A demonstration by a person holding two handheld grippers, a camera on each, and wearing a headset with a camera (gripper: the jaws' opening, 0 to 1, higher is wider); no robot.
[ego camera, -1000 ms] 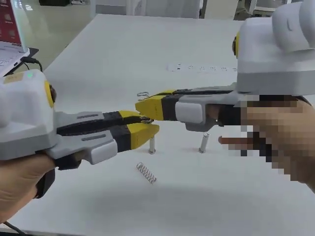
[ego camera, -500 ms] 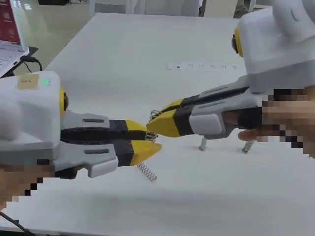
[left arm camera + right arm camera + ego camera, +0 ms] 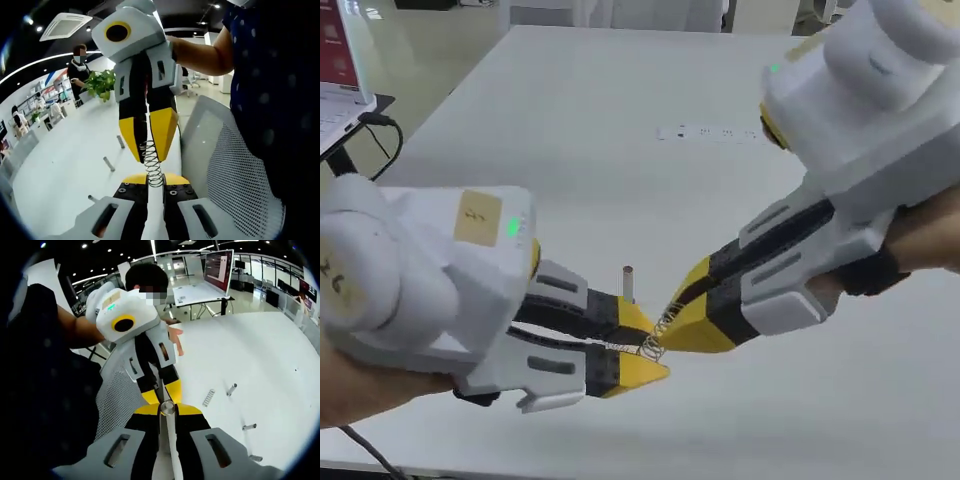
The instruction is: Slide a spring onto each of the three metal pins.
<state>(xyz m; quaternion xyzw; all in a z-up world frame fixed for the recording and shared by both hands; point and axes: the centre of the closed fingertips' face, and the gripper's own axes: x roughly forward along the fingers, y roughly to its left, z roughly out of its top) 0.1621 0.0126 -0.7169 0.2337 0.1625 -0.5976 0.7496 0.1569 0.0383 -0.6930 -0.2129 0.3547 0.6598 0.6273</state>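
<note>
Fingers (image 3: 620, 372) of the left gripper (image 3: 156, 179) and right gripper (image 3: 168, 410) clamp opposite ends of one spring (image 3: 152, 162) above the desk (image 3: 620, 150); a second spring (image 3: 208, 397) lies loose near three upright pins (image 3: 231, 389).

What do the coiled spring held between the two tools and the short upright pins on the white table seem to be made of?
Thin coiled wire spring: it looks like bare steel wire, silvery and shiny, with small glints of light on its turns.
Short upright grey pins: probably metal, grey with a dull sheen. Whether they are steel or aluminium cannot be told.
</note>
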